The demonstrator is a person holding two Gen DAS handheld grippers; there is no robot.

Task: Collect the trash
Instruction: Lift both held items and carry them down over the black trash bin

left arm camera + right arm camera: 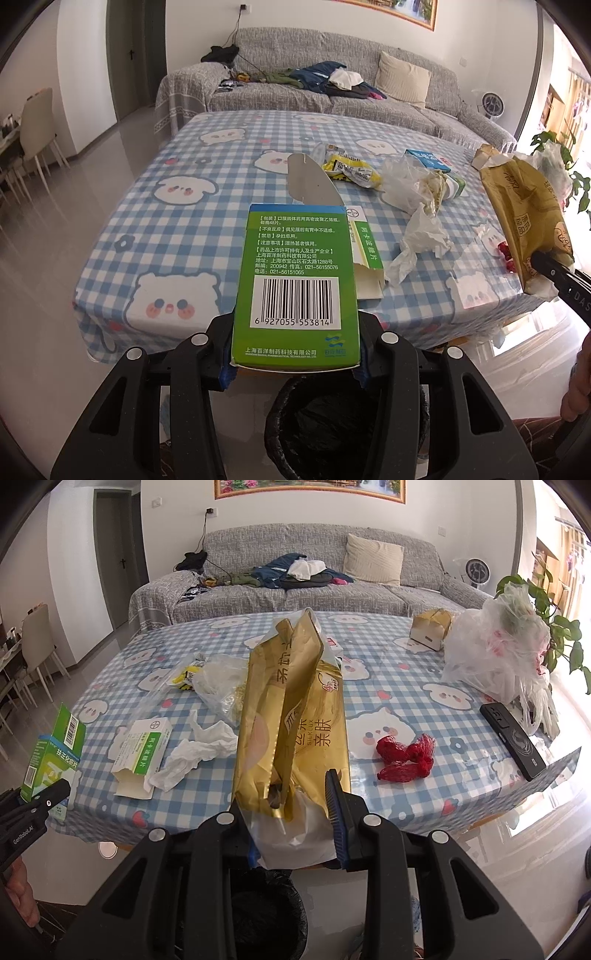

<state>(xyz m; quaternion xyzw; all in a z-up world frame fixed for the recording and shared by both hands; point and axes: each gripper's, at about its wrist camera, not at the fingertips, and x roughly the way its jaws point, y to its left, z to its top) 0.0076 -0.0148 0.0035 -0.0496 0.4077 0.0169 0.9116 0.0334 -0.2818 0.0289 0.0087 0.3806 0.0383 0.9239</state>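
Observation:
My left gripper is shut on a green medicine box, top flap open, held above a black-lined trash bin. The same box shows at the left edge of the right wrist view. My right gripper is shut on a gold tissue wrapper, also seen at the right in the left wrist view. The bin lies below it. On the checked tablecloth lie a white-green box, crumpled tissue, a clear plastic bag, a yellow wrapper and red netting.
A full plastic bag, a black power strip and a small gold box sit on the table's right side. A blue box lies farther back. Behind the table stands a grey sofa; chairs stand left.

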